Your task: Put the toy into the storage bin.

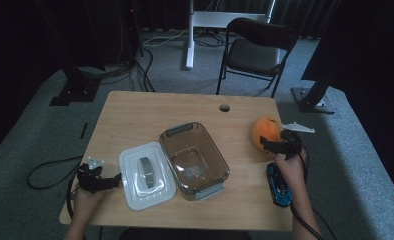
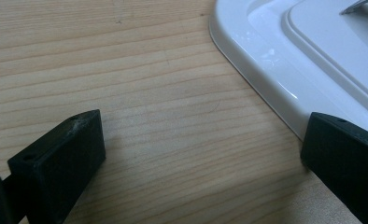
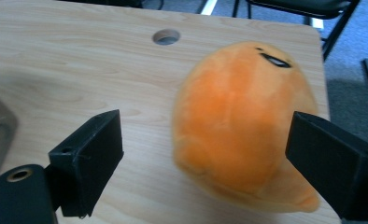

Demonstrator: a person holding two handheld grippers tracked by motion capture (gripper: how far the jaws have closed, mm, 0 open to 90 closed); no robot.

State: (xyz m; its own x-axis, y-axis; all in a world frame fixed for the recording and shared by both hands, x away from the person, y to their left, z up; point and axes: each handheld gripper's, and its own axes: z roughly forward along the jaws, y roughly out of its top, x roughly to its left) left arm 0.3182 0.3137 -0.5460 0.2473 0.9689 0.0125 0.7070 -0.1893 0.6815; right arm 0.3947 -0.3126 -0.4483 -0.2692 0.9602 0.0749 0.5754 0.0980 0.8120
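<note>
An orange plush toy [image 1: 265, 131] lies near the table's right edge. My right gripper [image 1: 277, 146] is open just in front of it; in the right gripper view the plush [image 3: 240, 126] sits between the wide-apart jaws, nearer the right one, and I cannot tell whether that jaw touches it. A clear brown tub [image 1: 194, 160] stands mid-table with a white lid [image 1: 146, 175] flat to its left. My left gripper [image 1: 104, 182] is open at the lid's left edge, low over the wood; the lid's rim [image 2: 285, 70] shows by the right jaw.
A blue toy car [image 1: 277, 185] lies by the right hand near the front right. A cable hole [image 1: 224, 107] sits near the table's far edge. A black folding chair [image 1: 255, 50] and a white desk leg [image 1: 190, 35] stand beyond the table.
</note>
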